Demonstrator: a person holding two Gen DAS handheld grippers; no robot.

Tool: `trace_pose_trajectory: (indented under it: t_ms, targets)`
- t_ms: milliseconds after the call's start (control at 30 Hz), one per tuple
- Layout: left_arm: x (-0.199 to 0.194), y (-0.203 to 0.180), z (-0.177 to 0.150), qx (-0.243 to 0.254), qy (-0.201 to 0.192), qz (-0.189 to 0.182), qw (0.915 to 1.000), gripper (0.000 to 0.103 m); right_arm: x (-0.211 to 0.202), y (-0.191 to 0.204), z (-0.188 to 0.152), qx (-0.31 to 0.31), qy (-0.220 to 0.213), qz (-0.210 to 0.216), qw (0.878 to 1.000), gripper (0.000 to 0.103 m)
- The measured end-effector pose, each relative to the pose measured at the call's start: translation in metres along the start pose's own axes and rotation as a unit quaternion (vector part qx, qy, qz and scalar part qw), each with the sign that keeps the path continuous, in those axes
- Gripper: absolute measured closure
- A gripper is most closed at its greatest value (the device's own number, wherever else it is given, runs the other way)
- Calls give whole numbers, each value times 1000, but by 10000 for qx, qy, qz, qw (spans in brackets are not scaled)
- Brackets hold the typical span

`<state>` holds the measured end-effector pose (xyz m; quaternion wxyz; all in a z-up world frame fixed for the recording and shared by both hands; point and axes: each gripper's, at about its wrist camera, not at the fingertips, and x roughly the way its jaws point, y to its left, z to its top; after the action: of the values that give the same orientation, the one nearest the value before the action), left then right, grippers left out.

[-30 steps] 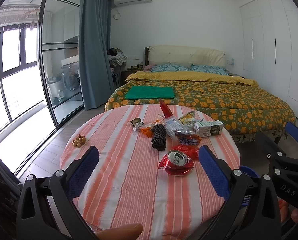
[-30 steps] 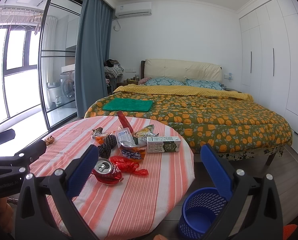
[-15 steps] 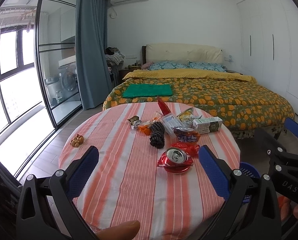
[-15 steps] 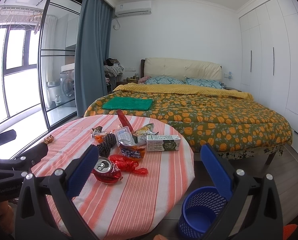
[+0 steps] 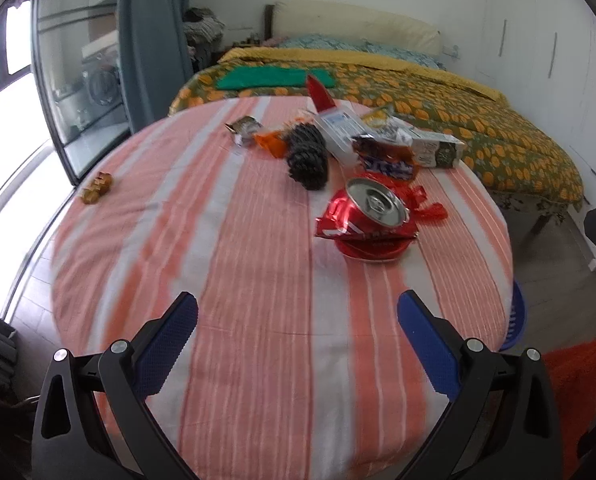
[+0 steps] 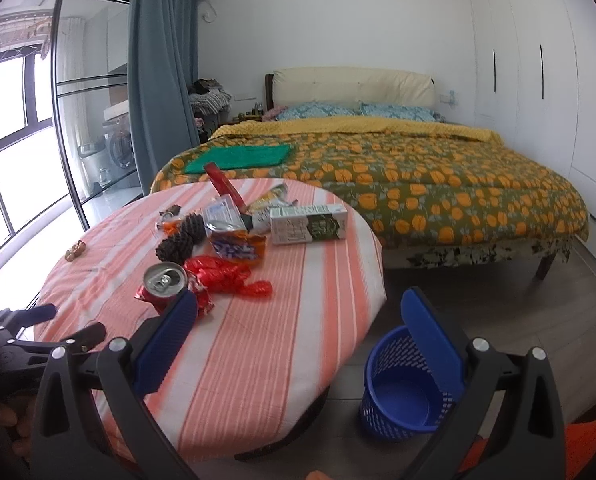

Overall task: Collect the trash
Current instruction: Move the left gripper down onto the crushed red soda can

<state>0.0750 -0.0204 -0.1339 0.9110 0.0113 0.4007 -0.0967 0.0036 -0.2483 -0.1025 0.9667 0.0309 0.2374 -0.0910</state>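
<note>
My left gripper [image 5: 298, 322] and right gripper [image 6: 298, 320] both gape wide, empty. The crushed can [image 5: 372, 220] sits at one o'clock; the basket [image 5: 516, 316] is mostly hidden behind the table [image 5: 218, 240] edge.

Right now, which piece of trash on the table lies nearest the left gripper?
The crushed red can, silver top up; the wrappers, pine cones and carton all lie farther from the open left gripper.
</note>
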Motion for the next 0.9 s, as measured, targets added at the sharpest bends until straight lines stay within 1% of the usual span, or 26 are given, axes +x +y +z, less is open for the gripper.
trace_pose_trajectory:
  t_ms: [67,133,200,267,333,400,500,567,700,767,833,900]
  targets:
    - [18,-8,3,11,179,-227,9996,4,3,-4,-3,50,60,-4,10000,5]
    - [32,-26,4,177,221,-354,9990,4,7,-6,-5,86,113,5,9999,5]
    - [47,-51,6,464,251,-74,9986,4,9,-8,-7,117,142,22,9998,5]
    - [60,-65,9,523,360,125,9979,4,10,-10,-7,129,154,14,9998,5]
    - [76,-69,17,297,564,249,9977,4,11,-12,-8,156,172,0,9997,5]
    - [88,-68,24,36,682,401,9969,4,13,-15,-9,212,207,-3,9996,5]
    - [99,-59,31,-200,778,627,9948,4,17,-18,-9,237,258,-12,9994,5]
    - [99,-49,30,-238,808,664,9942,4,18,-18,-10,231,269,-15,9994,5]
    - [86,-10,23,-282,810,856,9926,4,22,-18,-11,227,287,19,9993,5]
    - [81,16,16,-307,807,964,9916,4,25,-16,-11,216,317,50,9993,5]
    - [76,36,12,-383,848,961,9910,4,31,-14,-12,198,369,87,9991,5]
    - [74,52,9,-487,859,825,9917,4,35,-10,-13,158,431,123,9989,5]
